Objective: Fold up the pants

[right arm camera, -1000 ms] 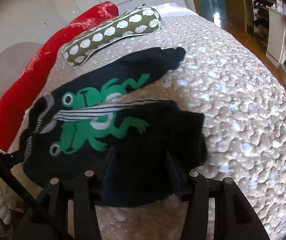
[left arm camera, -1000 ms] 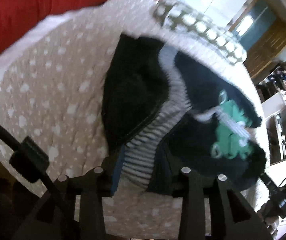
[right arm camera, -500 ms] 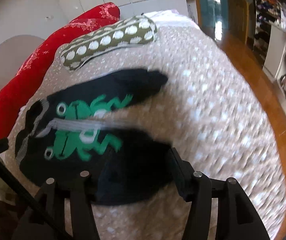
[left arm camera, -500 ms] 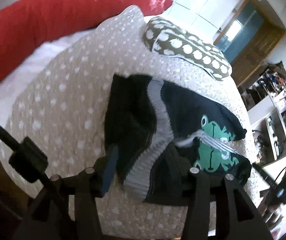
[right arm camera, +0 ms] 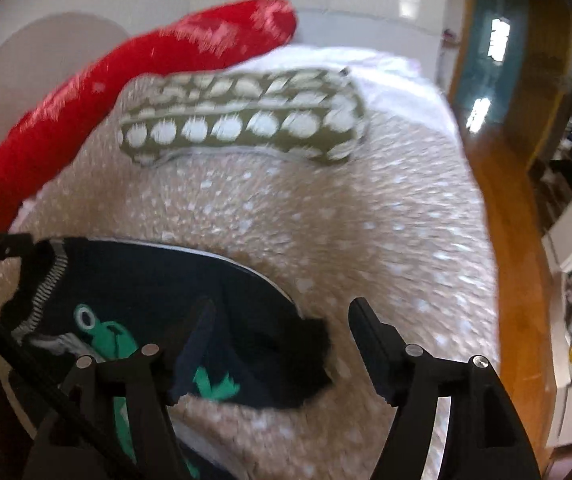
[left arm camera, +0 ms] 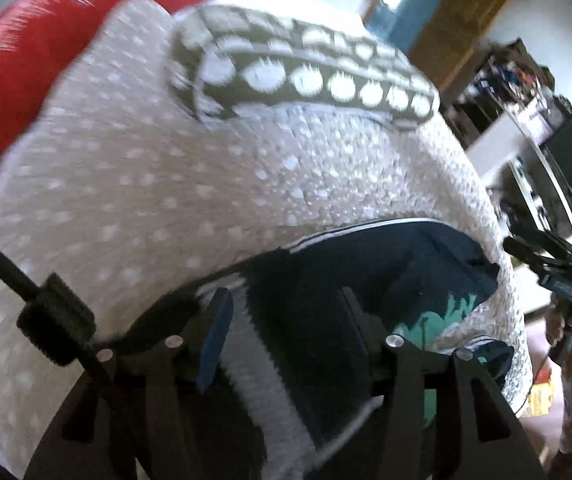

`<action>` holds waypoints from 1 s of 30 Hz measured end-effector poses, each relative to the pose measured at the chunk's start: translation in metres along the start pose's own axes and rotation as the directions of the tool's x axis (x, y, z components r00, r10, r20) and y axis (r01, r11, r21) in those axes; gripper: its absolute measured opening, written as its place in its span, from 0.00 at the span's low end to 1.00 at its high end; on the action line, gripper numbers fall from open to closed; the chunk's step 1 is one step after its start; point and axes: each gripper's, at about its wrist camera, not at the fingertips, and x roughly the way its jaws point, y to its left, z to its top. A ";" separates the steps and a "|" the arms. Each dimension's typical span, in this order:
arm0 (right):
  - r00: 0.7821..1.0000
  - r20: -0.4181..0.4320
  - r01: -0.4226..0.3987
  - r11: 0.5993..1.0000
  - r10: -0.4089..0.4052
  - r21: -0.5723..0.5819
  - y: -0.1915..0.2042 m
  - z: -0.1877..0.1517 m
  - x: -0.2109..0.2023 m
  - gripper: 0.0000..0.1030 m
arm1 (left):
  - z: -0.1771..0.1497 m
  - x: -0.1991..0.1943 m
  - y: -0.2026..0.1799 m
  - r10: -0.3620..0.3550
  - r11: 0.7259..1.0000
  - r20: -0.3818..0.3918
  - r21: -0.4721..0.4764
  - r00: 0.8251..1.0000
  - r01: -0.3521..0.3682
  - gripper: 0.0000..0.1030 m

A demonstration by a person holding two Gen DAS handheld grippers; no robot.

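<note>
The dark navy pants (left arm camera: 346,280) with a green frog print and a grey ribbed waistband lie on a beige dotted bed cover (left arm camera: 166,184). In the left wrist view my left gripper (left arm camera: 286,312) is open, its fingers straddling the waistband end. In the right wrist view the pants (right arm camera: 158,280) lie at the lower left, with a leg end near the middle. My right gripper (right arm camera: 282,328) is open over that leg end, its left finger above the fabric and its right finger over bare cover.
An olive bolster with white dots (right arm camera: 246,120) lies across the far part of the bed (right arm camera: 386,220). A long red pillow (right arm camera: 106,92) sits behind it. Wooden floor (right arm camera: 514,280) and shelves run along the right side.
Both grippers have moved in low and close over the pants. The pants now fill the bottom of each view and the bolster appears nearer. Both stay open.
</note>
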 end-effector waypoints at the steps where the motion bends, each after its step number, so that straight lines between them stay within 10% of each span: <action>1: 1.000 -0.025 -0.016 1.000 0.015 -0.017 0.003 0.005 0.016 0.71 | 0.004 0.008 0.001 -0.010 1.000 -0.018 0.009 1.000 0.010 0.51; 14: 0.982 -0.158 -0.122 0.986 0.104 -0.110 0.033 0.016 0.121 0.68 | 0.015 0.074 -0.006 0.003 0.970 -0.165 0.239 0.986 0.037 0.65; 15: 0.982 -0.158 -0.125 0.985 0.106 -0.117 0.035 0.015 0.121 0.59 | 0.013 0.075 -0.009 0.034 0.967 -0.158 0.253 0.987 0.007 0.57; 17: 0.973 -0.163 -0.182 0.978 0.164 -0.101 0.036 0.014 0.117 0.10 | 0.008 0.072 -0.016 0.051 0.961 -0.146 0.275 0.988 -0.009 0.25; 18: 0.969 -0.166 -0.200 0.976 0.183 -0.090 0.038 0.017 0.116 0.08 | 0.007 0.068 -0.018 0.032 0.965 -0.151 0.263 0.988 0.009 0.08; 30: 0.996 0.007 -0.089 0.987 0.091 -0.136 0.063 -0.003 0.013 0.05 | -0.033 -0.021 -0.057 0.082 0.966 0.036 0.242 0.996 -0.088 0.07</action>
